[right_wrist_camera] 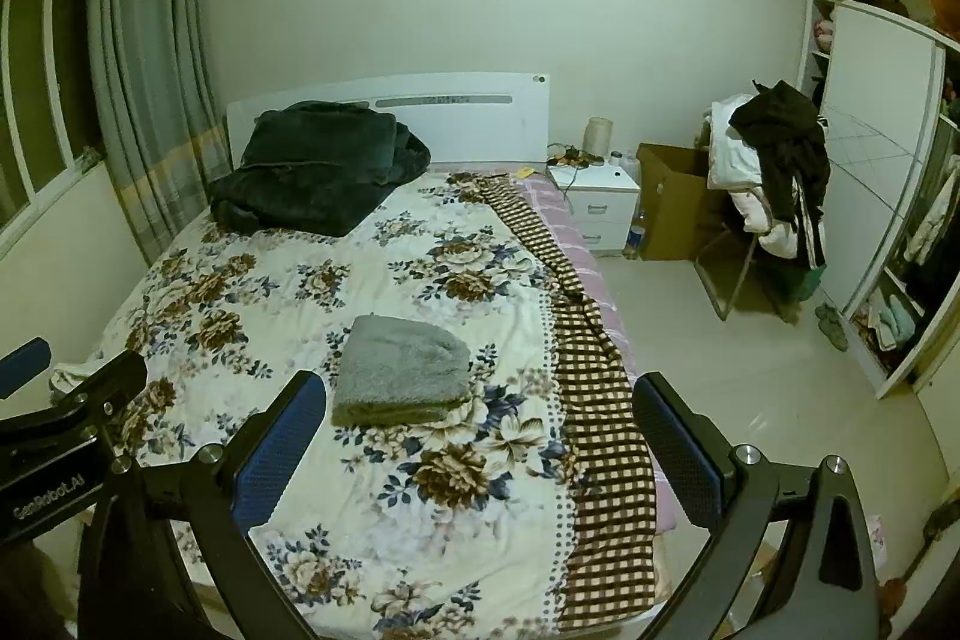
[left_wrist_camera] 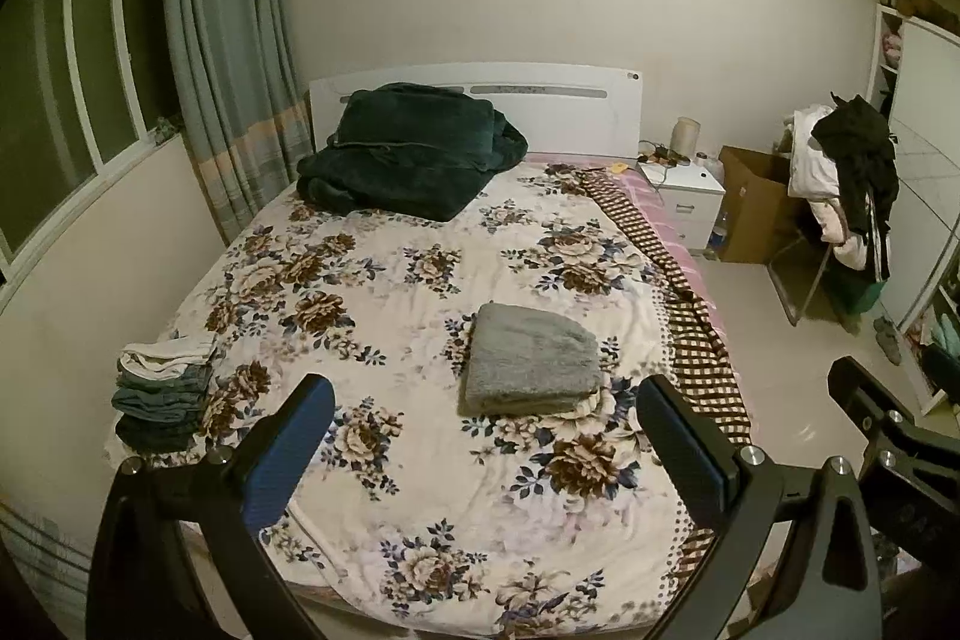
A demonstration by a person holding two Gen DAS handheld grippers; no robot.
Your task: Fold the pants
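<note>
A folded grey fleecy garment (left_wrist_camera: 531, 367) lies on the flowered bedspread (left_wrist_camera: 390, 280), right of the bed's middle; it also shows in the right wrist view (right_wrist_camera: 402, 370). My left gripper (left_wrist_camera: 486, 436) is open and empty, held above the bed's near end, short of the grey bundle. My right gripper (right_wrist_camera: 480, 436) is open and empty too, beside the left one and just nearer than the bundle. A stack of folded clothes (left_wrist_camera: 165, 391) sits at the bed's left edge.
A dark green blanket (left_wrist_camera: 402, 154) is heaped by the white headboard (left_wrist_camera: 570, 100). A checked cloth (right_wrist_camera: 594, 400) hangs along the bed's right side. A nightstand (right_wrist_camera: 600, 196), a cardboard box (right_wrist_camera: 672, 202), a clothes-laden chair (right_wrist_camera: 774, 178) and a wardrobe (right_wrist_camera: 882, 148) stand on the right.
</note>
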